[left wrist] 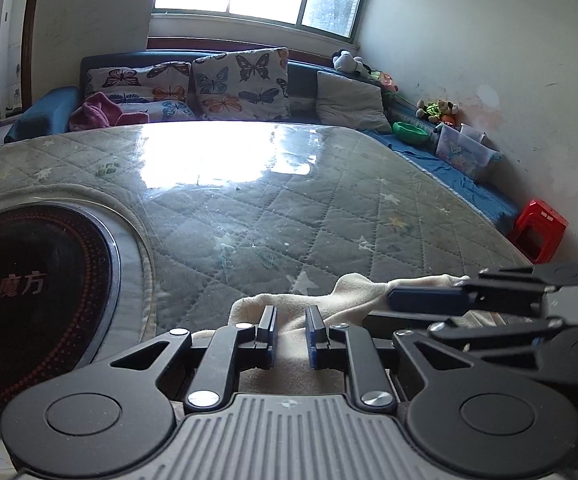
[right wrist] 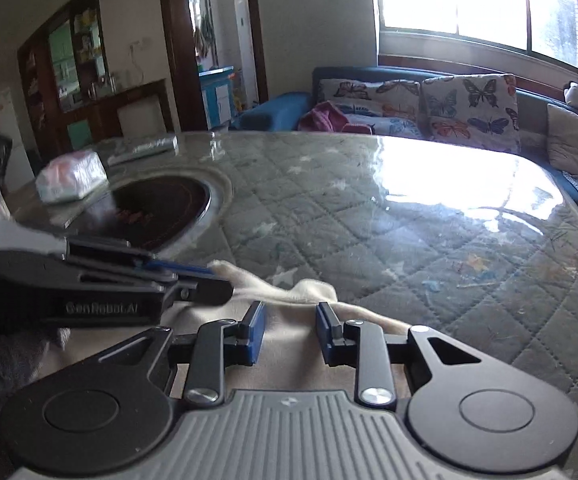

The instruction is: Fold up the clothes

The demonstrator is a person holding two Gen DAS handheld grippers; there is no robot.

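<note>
A cream fleece garment lies bunched at the near edge of the quilted grey table, also seen in the right wrist view. My left gripper is open over the cloth, with cloth showing in the narrow gap between its blue pads. My right gripper is open just above the same garment. In the left wrist view the right gripper comes in from the right, low over the cloth. In the right wrist view the left gripper comes in from the left, its tips at the cloth's edge.
A round black induction hob is set in the table at the left. A tissue pack and a remote lie beyond it. A sofa with butterfly cushions runs behind. A red stool and toy bins stand by the wall.
</note>
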